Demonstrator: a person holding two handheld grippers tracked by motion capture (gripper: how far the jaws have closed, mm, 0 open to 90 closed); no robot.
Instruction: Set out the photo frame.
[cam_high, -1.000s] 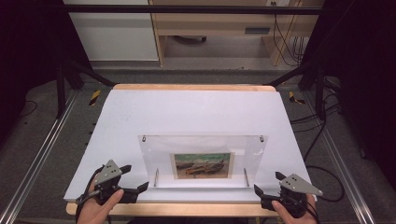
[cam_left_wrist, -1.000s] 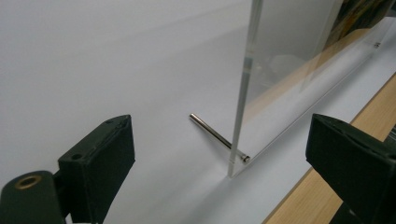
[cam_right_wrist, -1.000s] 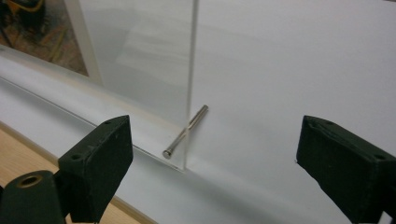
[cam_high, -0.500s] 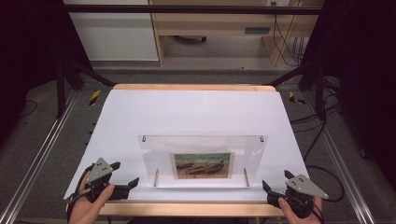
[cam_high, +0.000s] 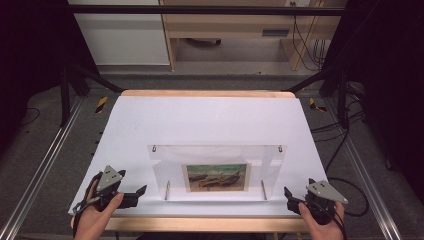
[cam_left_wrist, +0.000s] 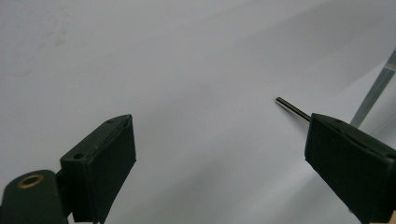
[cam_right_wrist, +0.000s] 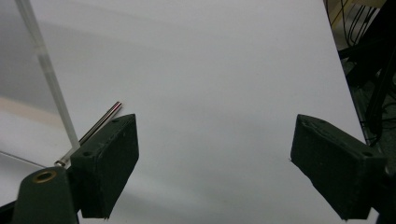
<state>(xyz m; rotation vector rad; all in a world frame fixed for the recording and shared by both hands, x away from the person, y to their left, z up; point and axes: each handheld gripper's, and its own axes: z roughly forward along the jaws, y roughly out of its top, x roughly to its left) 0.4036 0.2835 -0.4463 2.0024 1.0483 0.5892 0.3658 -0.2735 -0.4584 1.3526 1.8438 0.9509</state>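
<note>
Clear acrylic frame upright, boat picture inside; both claws apart, empty.

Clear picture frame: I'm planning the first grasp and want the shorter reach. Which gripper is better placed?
Left, narrowly. The left gripper sits nearer the clear picture frame than the right gripper. Both are open, flanking its ends near the front edge.

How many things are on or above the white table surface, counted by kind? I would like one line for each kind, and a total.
Clear acrylic picture frame, holding a small painting print: 1
Metal support pins of the frame, left and right: 2
Hand-held grippers, left gripper and right gripper, both open: 2
Total: 5
</note>
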